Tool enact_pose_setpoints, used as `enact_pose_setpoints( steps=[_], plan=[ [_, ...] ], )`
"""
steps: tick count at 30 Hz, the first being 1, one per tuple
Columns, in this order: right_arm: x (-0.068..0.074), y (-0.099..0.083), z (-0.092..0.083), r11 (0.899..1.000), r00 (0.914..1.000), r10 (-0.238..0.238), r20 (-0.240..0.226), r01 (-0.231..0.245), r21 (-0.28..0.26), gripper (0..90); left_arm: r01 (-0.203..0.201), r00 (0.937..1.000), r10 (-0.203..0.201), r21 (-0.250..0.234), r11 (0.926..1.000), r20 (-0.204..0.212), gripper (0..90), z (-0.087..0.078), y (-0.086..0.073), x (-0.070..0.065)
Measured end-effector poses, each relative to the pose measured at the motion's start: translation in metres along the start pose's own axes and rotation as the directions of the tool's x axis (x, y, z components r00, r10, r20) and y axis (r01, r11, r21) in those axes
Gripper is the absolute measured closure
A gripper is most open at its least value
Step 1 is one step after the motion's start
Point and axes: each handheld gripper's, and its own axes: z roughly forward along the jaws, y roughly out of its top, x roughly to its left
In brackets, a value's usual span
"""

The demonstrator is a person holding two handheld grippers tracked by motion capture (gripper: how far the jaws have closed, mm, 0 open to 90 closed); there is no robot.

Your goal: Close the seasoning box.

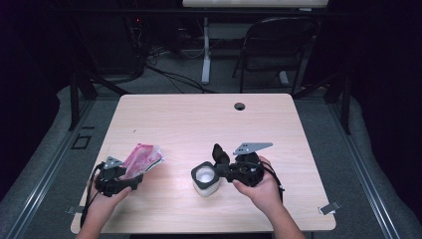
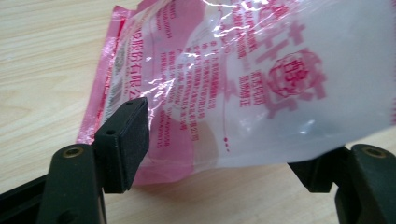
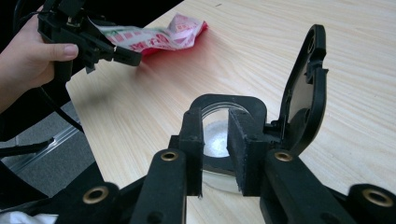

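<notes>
At lower left of the high view, the left gripper (image 1: 130, 175) has jaws apart around the pink pouch (image 1: 142, 158), which looks light, soft and slippery, best pinched at its sealed edge.

The pouch (image 1: 143, 158) is a crinkled pink-and-white plastic bag with pink print, partly see-through, lying flat near the left front of the tabletop (image 1: 199, 119) with its near end between the open jaws of the left hand-held gripper (image 1: 124, 179). The jar (image 1: 205, 179) is a small square container with a black rim and a clear body holding something white, standing upright near the front middle of the tabletop, well apart from the pouch. Its black lid (image 1: 220, 153) is hinged open and stands upright at the jar's far right side, and the right hand-held gripper (image 3: 215, 149) has its jaws astride the near rim.
</notes>
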Motion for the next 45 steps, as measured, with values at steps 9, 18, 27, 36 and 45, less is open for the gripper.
enact_pose_setpoints(
  steps=[9,18,27,36,45],
  plan=[
    [0.0,0.0,0.002,1.0,0.9999,-0.003,-0.01,0.004,0.018,65.0,-0.028,0.9995,0.028,0.025,0.9993,0.012,26.8,0.001,-0.003,-0.009],
    [0.0,0.001,0.001,1.0,0.9999,0.0,-0.01,0.0,-0.003,56.9,-0.091,0.9957,0.092,0.062,0.9939,-0.011,24.2,0.005,-0.006,-0.024],
    [-0.002,0.002,-0.004,1.0,0.9997,0.015,0.017,-0.015,-0.015,52.1,-0.143,0.9895,0.141,0.088,0.9858,0.035,22.0,0.007,-0.011,-0.039],
    [-0.004,0.002,-0.008,0.999,0.9993,0.031,0.022,-0.031,-0.028,52.5,-0.156,0.9869,0.151,0.096,0.9831,0.057,22.1,0.009,-0.014,-0.047],
    [-0.004,0.002,-0.006,0.999,0.9986,0.039,0.035,-0.038,-0.019,53.6,-0.213,0.9759,0.206,0.104,0.9715,0.072,22.1,0.009,-0.013,-0.054]
  ],
)
